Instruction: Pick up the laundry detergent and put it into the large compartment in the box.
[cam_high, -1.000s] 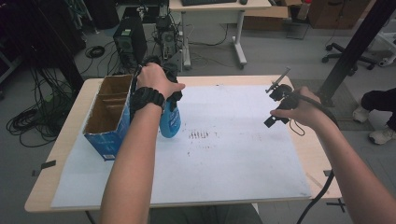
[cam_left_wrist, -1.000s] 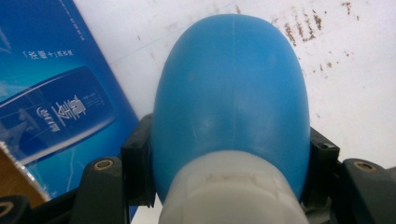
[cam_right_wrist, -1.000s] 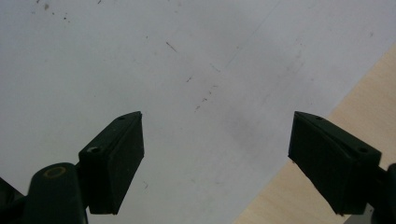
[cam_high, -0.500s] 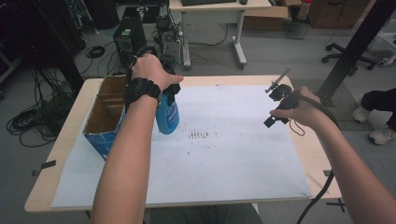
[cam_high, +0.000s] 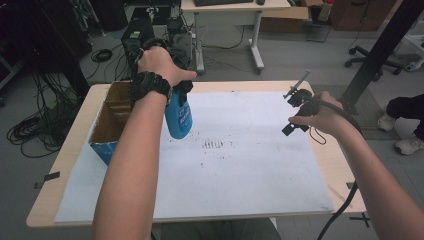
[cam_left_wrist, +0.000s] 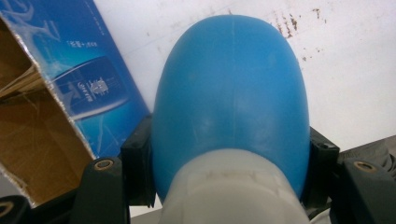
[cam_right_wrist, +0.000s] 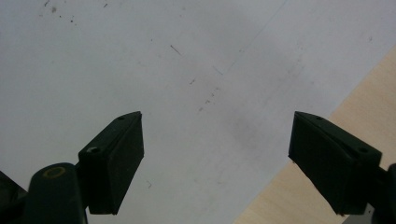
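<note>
Overhead, one blue bottle (cam_high: 179, 115) in left gripper (cam_left_wrist: 229, 158) jaws, one cardboard box (cam_high: 107, 125).

Left claw (cam_left_wrist: 229, 154) clamped on blue bottle (cam_high: 178, 114), raised, right claw (cam_right_wrist: 217, 158) spread wide, hovering

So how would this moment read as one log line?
left gripper: shut on blue bottle, lifted beside box | right gripper: open, empty, over white sheet

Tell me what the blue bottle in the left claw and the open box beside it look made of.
Blue bottle: looks like smooth, slightly matte plastic, with a moulding seam down its middle and a whitish collar.
Box: corrugated cardboard, going by the raw brown inside and ragged torn edge; its outside is glossy blue print.
Left claw: black pads look hard plastic, though that's uncertain.
</note>
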